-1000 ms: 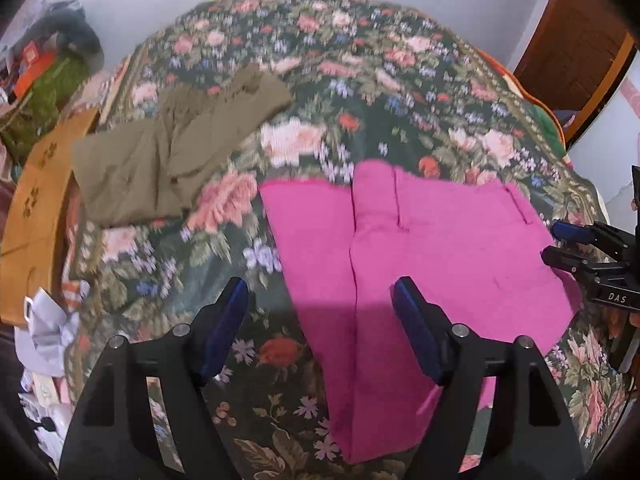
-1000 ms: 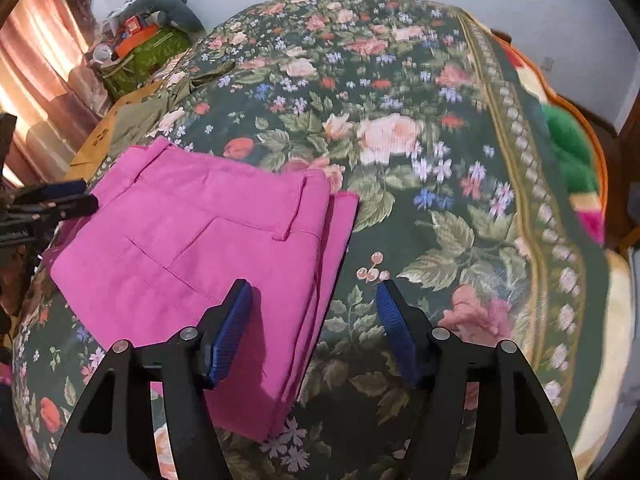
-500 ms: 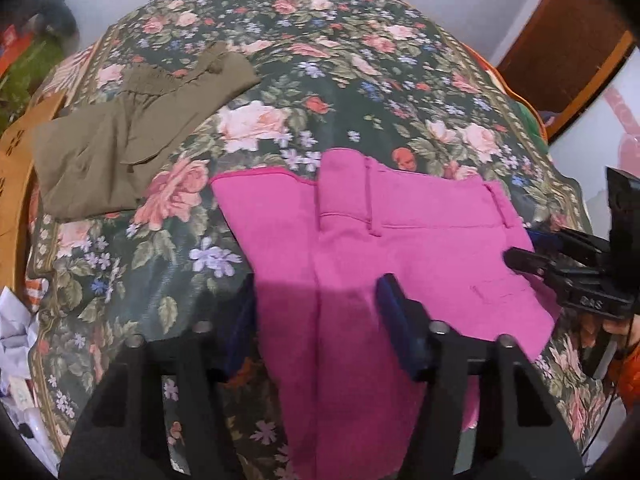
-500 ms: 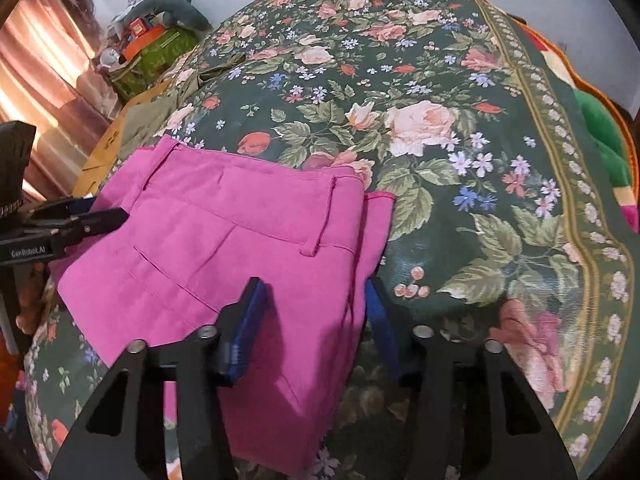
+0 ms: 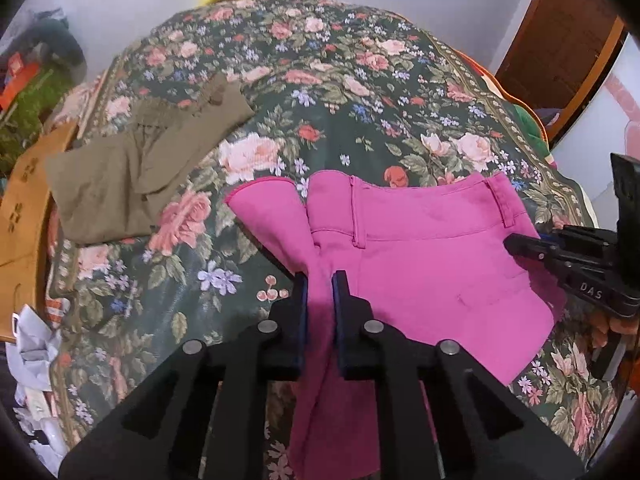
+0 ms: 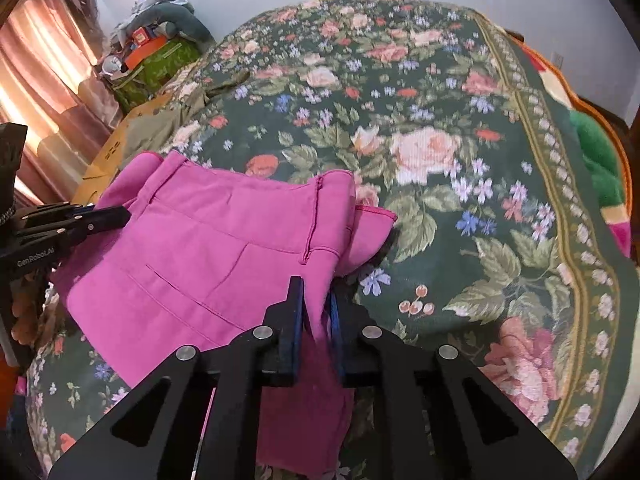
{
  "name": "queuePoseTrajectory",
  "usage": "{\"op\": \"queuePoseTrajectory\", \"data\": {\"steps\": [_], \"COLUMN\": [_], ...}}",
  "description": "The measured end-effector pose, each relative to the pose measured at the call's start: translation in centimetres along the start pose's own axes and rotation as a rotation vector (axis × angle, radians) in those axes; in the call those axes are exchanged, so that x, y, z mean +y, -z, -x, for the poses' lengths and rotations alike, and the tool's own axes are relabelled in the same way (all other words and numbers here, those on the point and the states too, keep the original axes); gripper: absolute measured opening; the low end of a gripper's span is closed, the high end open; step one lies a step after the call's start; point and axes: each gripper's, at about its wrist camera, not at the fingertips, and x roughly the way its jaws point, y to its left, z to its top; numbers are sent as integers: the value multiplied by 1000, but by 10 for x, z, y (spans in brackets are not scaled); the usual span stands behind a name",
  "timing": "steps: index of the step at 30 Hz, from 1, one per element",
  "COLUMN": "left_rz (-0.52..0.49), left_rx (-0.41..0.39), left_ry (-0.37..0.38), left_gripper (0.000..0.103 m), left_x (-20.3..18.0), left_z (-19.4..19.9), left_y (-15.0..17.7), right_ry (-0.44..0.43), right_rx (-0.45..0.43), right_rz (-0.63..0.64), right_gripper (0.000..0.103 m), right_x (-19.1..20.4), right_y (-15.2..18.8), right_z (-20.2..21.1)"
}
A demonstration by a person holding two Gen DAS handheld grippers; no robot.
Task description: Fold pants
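Note:
Pink pants (image 5: 432, 256) lie on a floral bedspread (image 5: 320, 80), waistband toward the far side, folded along the legs. My left gripper (image 5: 320, 280) is shut on a pinched ridge of the pink fabric at the pants' left edge. My right gripper (image 6: 316, 292) is shut on the pink fabric (image 6: 224, 248) at the pants' right edge. Each gripper shows in the other's view, at the pants' far side: the right one (image 5: 520, 244) in the left wrist view, the left one (image 6: 116, 216) in the right wrist view.
Folded olive pants (image 5: 132, 168) lie on the bed to the left. A cardboard box (image 5: 24, 208) and crumpled paper (image 5: 32, 344) sit at the bed's left edge. A wooden door (image 5: 560, 40) stands at the right. Bags and clutter (image 6: 152, 52) pile near curtains.
Both grippers have gone from open above the pants to shut on the pink fabric. The cloth bunches up between each pair of fingers.

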Motion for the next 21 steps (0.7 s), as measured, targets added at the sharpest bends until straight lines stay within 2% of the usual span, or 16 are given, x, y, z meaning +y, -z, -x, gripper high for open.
{"op": "queuePoseTrajectory", "data": {"steps": [6,11,21], "left_rz": [-33,-17,24], "left_rx": [-74,-134,-275], "left_ry": [-46,-66,-140], "left_gripper": [10,10,10], "left_x": [-1,13,67], "left_z": [26,52,98], "left_y": [-6,-15,-46], "right_ry": [1,0,-29], "right_rx": [-71,-128,-238], "right_rz": [48,91,154], "right_gripper": [10,10,10], "right_x": [17,37,88], "right_y": [-17,-37,-96], "right_z": [25,43,53]}}
